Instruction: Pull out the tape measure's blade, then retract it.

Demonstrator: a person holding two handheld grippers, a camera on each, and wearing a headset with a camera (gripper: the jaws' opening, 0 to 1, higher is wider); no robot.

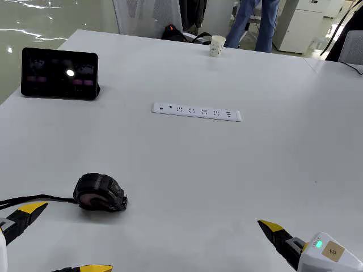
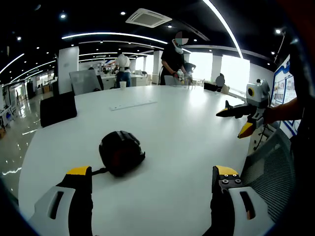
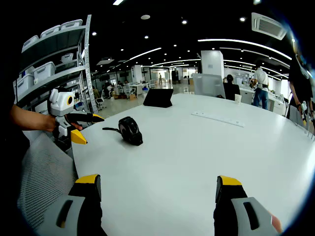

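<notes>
The tape measure [image 1: 101, 192] lies on its side on the white table [image 1: 227, 170], near the person's edge and untouched, with its blade fully wound in. The left gripper [image 2: 151, 172] hovers just short of it, jaws spread wide and holding nothing. The right gripper [image 3: 158, 180] hangs well apart to the other side, equally wide open and empty. The main risk, as I judge it, is that the rounded case is loose on a smooth top. If 1 gripper tugs the blade before the other pins the case, the whole case would probably slide or roll instead of paying out. The blade's end hook is too small to make out here, so a pinch could miss it or slip. Releasing a drawn blade at once could let it whip back and jolt the case. The black strap [image 1: 34, 198] trailing towards the left jaws could get caught in the grip. Counted: 1 tape measure, 2 grippers, 1 power strip [image 1: 196, 111], 1 tablet [image 1: 59, 73], 1 paper cup [image 1: 217, 45].
</notes>
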